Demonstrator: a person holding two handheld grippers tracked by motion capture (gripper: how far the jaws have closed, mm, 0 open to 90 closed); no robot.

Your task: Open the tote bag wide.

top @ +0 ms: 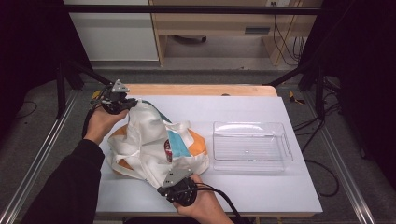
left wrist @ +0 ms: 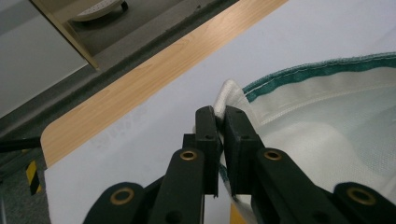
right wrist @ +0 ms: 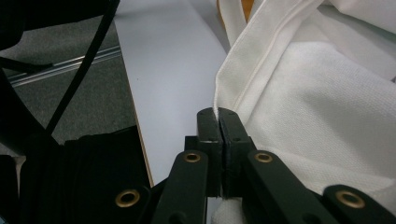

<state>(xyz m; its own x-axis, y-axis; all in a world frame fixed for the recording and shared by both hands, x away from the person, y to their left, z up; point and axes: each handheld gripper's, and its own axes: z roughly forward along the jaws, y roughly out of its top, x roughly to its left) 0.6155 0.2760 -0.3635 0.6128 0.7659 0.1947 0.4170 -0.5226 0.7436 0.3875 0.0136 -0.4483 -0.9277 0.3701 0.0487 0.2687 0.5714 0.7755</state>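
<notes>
left gripper point(top: 125, 103): at 10 o'clock of the table point(top: 289, 186), jaws pressed onto a fold of the garment point(top: 149, 149) at its far-left corner; left gripper view shows white hem between the jaws, green-trimmed edge point(left wrist: 322, 69) just right of them.
left hand point(top: 100, 122): comes in from 7 o'clock, forearm angled up toward 12, palm under the gripper, tool pointing toward 3.
garment: white cloth with orange and blue patches, bunched on the left half of the table, lifted at both pinch points; long axis runs about 11 to 5 between the two grips.
key relation: both grips sit at opposite ends of that axis, cloth sagging between them. My read: next move is pulling the ends apart to spread it, or carrying it toward 3.
right gripper point(top: 175, 178): at 6 o'clock of the table, jaws clamped on the near white hem point(right wrist: 243, 79); right gripper view shows a thin edge caught at the tips.
right hand point(top: 201, 205): low at the near edge, wrist bent, tool aimed toward 11.
clear tray point(top: 252, 161): empty, at 3 o'clock of the garment, just beside it. Right hand is nearer.
</notes>
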